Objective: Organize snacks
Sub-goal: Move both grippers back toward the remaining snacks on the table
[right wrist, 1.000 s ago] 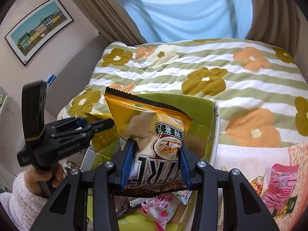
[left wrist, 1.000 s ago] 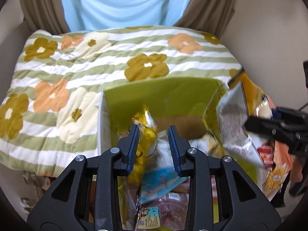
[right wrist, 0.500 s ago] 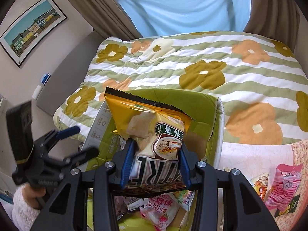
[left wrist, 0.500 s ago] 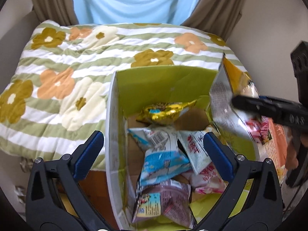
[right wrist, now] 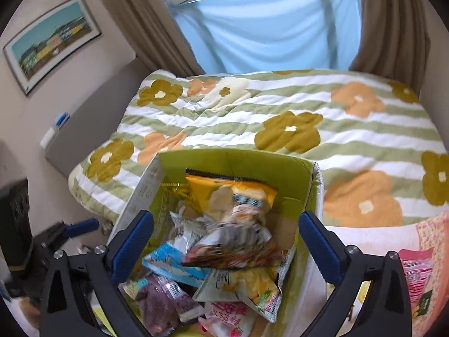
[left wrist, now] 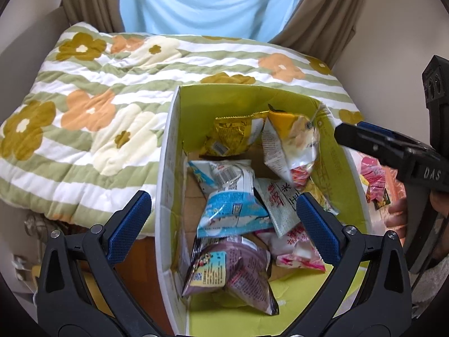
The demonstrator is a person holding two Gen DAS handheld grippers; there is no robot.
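Orange snack bag (right wrist: pixel 224 196) tumbles blurred into the green box (right wrist: pixel 238 158), right gripper (right wrist: pixel 224 241) jaws opening.

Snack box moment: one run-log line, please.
left tongs: open, empty | right tongs: opening, empty | orange chip bag: in green snack box

The orange bag (right wrist: pixel 233 224) is motion-blurred; the box (left wrist: pixel 168 168) front is cut off by the frame edge.

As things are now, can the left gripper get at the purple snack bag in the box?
Probably yes. The left gripper is open above the green box, and the purple snack bag lies on top near the front, with nothing over it. The box has no lid.
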